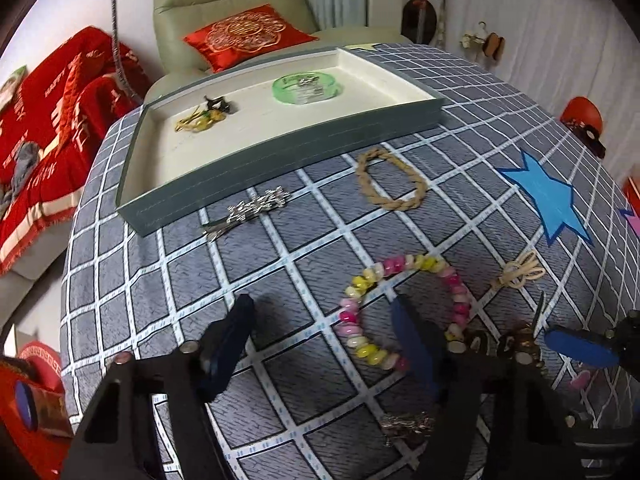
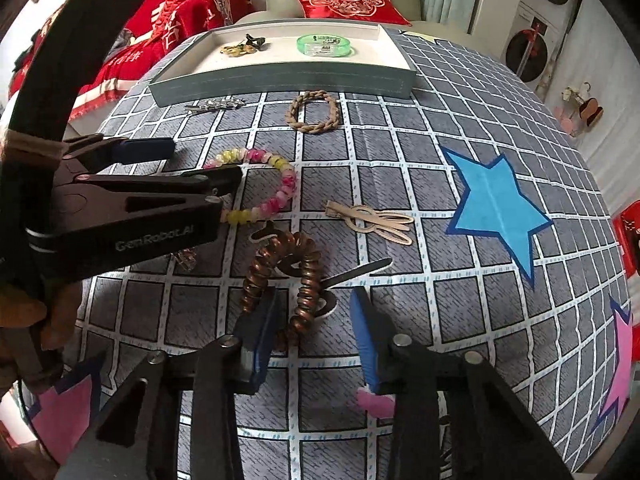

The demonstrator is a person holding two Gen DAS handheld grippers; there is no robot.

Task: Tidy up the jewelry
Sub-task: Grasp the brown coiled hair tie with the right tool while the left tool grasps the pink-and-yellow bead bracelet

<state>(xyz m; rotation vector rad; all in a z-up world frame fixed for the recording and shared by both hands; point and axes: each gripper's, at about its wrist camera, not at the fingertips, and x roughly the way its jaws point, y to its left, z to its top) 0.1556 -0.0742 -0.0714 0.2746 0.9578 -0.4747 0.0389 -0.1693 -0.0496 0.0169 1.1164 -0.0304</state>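
On the table's grid cloth [image 2: 400, 148], nearer me than the grey tray [image 2: 280, 76], my right gripper [image 2: 316, 320] stands part-open astride the brown coil hair tie [image 2: 304, 276], its left pad touching the coil. My left gripper [image 1: 324, 344] straddles one side of the pink-and-yellow bead bracelet [image 1: 360, 340], jaws apart. A green bangle [image 1: 306, 88] lies inside the tray.

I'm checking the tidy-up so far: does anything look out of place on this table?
Yes. The tray holds only a green bangle and a gold-and-black piece. The beaded bracelet, braided ring, silver clip, beige clip and copper coil tie lie loose on the cloth.
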